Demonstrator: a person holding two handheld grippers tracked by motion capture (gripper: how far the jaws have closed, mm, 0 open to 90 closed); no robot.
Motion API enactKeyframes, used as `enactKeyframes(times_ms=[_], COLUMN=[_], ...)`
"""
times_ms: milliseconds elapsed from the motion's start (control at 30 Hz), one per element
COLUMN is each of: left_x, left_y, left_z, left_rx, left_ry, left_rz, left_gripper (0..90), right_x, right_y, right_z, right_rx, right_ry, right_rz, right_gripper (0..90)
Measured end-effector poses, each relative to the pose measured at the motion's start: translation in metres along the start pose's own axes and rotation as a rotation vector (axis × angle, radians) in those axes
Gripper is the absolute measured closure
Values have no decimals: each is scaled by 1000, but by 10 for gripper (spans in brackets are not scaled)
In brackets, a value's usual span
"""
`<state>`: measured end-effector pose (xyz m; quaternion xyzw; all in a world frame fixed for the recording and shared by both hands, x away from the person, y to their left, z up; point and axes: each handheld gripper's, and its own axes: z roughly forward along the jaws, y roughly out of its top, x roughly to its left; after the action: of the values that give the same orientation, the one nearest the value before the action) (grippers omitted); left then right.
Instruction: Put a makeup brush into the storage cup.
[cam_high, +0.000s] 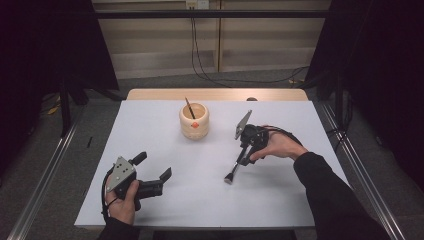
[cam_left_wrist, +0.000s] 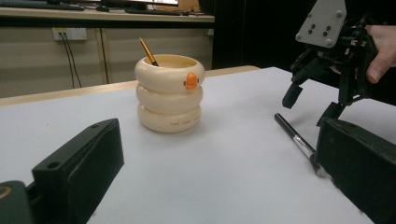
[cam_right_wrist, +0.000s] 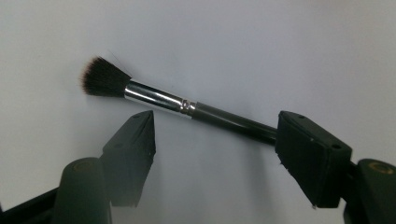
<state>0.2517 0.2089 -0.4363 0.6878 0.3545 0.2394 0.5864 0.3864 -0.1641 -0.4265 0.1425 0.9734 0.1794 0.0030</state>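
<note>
Soft-bristled black brush (cam_right_wrist: 187, 105); ribbed cream pot (cam_left_wrist: 169, 93).

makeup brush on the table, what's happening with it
A person holds a gripper in each hand at a white table. The right gripper hangs over the makeup brush, which lies flat on the table; its jaws are open on either side of the handle, not yet closed on it. The left gripper rests open near the table's front left, holding nothing. A cream ring-shaped holder with a thin brush inside stands toward the back.
</note>
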Motion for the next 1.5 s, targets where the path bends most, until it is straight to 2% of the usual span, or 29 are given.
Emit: enactKeyframes(times_ms=[67, 167, 200, 267, 467, 633, 733, 767, 833, 933, 1100, 1200, 1267, 1433, 1500], left_x=[0, -1, -1, -1, 0, 0, 0, 0, 0, 1, 1, 1, 0, 1, 1], left_y=[0, 0, 0, 0, 0, 0, 0, 0, 0, 0, 0, 0, 0, 0, 0], left_z=[0, 1, 1, 1, 1, 1, 0, 0, 0, 0, 0, 0, 0, 0, 0], left_rx=[5, 7, 5, 8, 13, 14, 12, 10, 12, 12, 14, 9, 7, 8, 9], left_ry=[8, 3, 1, 0, 6, 7, 9, 0, 5, 4, 4, 1, -1, 1, 2], left_rz=[5, 15, 14, 13, 10, 9, 8, 5, 10, 12, 9, 3, 0, 3, 5], left_gripper=[11, 11, 11, 11, 11, 10, 10, 10, 10, 10, 10, 11, 10, 10, 10], right_x=[1, -1, 0, -1, 1, 0, 2, 1, 3, 2, 3, 2, 1, 1, 0], right_y=[1, 4, 5, 7, 10, 10, 10, 10, 10, 9, 10, 9, 7, 7, 7], right_z=[1, 2, 2, 4, 12, 19, 21, 22, 25, 29, 28, 29, 32, 31, 30], right_rx=[12, -2, 5, -10, 23, 33, 44, 42, 60, 64, 63, 73, 90, 79, 76], right_ry=[0, -1, 0, -1, -3, 2, -10, -10, -4, -2, 9, 12, 16, 15, 19], right_rz=[8, -26, -15, -48, -47, -77, -50, -71, -61, -87, -86, -84, -99, -86, -103], right_gripper=[272, 263, 256, 251, 232, 232, 215, 216, 220, 221, 274, 360, 377, 483, 538])
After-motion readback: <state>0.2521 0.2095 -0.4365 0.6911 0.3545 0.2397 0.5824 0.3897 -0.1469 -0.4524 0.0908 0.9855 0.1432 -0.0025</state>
